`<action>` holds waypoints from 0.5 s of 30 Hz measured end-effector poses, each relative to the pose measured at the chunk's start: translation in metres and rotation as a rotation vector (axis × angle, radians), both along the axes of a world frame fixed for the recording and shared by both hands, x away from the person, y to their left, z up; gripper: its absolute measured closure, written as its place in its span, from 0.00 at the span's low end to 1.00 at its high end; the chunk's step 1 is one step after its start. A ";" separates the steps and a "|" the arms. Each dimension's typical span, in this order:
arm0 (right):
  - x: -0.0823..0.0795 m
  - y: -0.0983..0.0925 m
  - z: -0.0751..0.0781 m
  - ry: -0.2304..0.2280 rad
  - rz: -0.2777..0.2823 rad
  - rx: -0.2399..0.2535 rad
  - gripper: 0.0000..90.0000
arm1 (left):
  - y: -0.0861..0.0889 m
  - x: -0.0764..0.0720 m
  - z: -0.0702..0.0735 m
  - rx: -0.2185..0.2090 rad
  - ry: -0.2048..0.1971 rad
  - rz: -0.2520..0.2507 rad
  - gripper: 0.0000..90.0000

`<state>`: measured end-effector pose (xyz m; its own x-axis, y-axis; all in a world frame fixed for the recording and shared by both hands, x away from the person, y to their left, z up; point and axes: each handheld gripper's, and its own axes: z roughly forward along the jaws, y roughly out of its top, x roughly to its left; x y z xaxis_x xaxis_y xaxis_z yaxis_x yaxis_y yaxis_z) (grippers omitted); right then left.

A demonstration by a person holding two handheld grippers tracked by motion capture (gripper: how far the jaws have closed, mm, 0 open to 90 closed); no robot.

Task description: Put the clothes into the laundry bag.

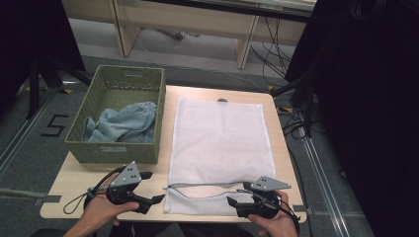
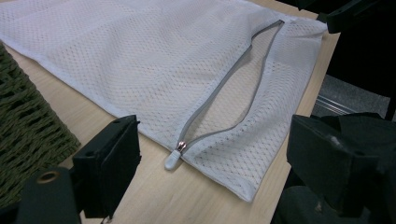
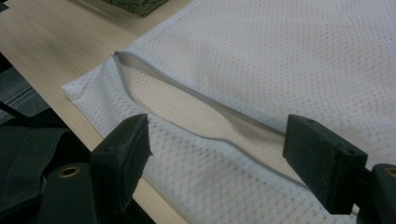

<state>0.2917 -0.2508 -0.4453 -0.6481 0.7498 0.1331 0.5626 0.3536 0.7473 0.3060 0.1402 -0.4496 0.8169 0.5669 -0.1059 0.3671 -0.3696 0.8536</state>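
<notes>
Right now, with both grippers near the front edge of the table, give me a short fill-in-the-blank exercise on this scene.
1. The white mesh laundry bag lies flat on the wooden table with its grey zipper ____.
2. The green woven basket holds a crumpled light-blue ____ garment.
3. The left gripper and the right gripper both have their jaws ____.
4. The basket stands to the ____ of the bag in the high view.

Missing words: open; denim; open; left
</notes>
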 end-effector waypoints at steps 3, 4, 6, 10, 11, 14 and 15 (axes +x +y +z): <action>0.002 -0.002 -0.001 -0.032 0.008 -0.019 0.27 | 0.000 0.001 0.000 -0.008 0.008 -0.004 0.18; 0.002 -0.002 -0.001 -0.032 0.008 -0.019 0.27 | 0.000 0.001 0.000 -0.008 0.008 -0.004 0.18; 0.002 -0.001 0.000 -0.018 -0.006 -0.009 0.27 | 0.000 0.001 -0.001 -0.007 0.004 -0.005 0.18; 0.004 -0.002 -0.001 -0.041 0.006 -0.026 0.27 | 0.000 0.001 0.000 -0.004 0.008 -0.004 0.18; 0.004 -0.002 -0.001 -0.041 0.006 -0.026 0.27 | 0.000 0.001 0.000 -0.004 0.008 -0.004 0.18; 0.004 -0.002 -0.002 -0.030 -0.013 -0.018 0.26 | 0.000 0.001 0.000 0.003 0.006 -0.004 0.18; 0.005 -0.002 -0.002 -0.041 -0.018 -0.022 0.26 | -0.001 0.001 -0.001 -0.003 0.004 -0.004 0.18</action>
<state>0.2968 -0.2533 -0.4475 -0.6394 0.7636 0.0902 0.5379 0.3604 0.7621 0.3069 0.1394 -0.4501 0.8186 0.5636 -0.1106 0.3689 -0.3684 0.8533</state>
